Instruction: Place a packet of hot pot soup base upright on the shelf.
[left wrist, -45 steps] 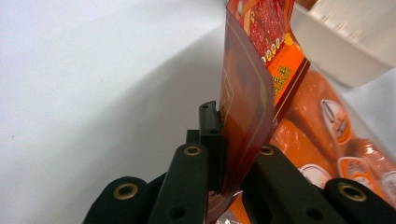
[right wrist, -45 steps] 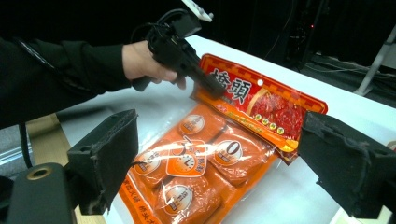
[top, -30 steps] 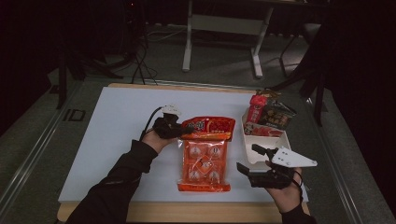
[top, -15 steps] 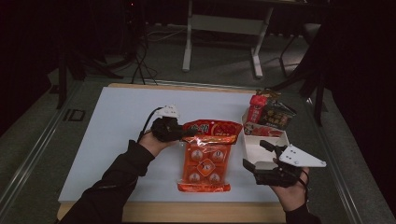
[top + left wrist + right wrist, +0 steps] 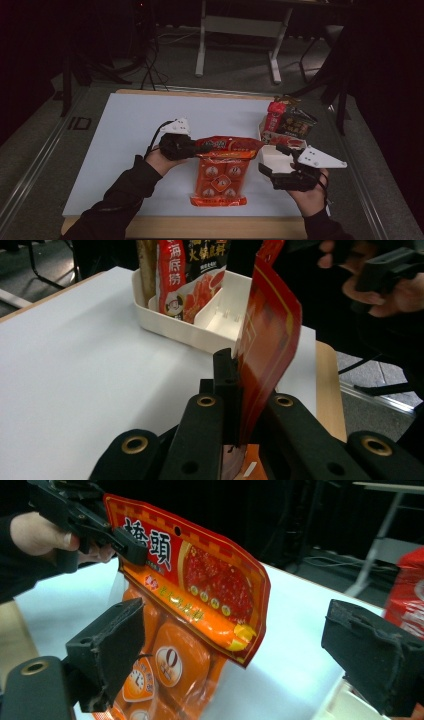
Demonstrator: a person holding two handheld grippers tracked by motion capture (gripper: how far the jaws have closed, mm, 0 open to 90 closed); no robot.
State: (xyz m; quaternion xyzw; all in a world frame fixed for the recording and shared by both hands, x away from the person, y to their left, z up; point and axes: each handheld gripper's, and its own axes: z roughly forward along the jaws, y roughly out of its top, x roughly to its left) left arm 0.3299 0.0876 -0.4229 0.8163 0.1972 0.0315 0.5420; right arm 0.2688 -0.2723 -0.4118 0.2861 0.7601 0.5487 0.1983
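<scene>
The left tongs are clenched on the top edge of an orange-red snack bag, pinching its red header at the corner nearest the left hand. In the left gripper view, the glossy header stands upright, squeezed flat between the two black jaws. The bag hangs from that grip, top edge raised and lower end resting on the white desk near the front edge, at about 6 o'clock from the desk's middle.

The right tongs are released, jaws standing wide apart with nothing between the pads. They hover at 3 o'clock of the bag, just beside it and not touching. In the right gripper view, the bag's printed front shows between and beyond the two foam-faced pads.

A white divided tray sits at 1 o'clock from the bag, near the desk's right edge. Red and dark packets stand upright in its far compartment.
</scene>
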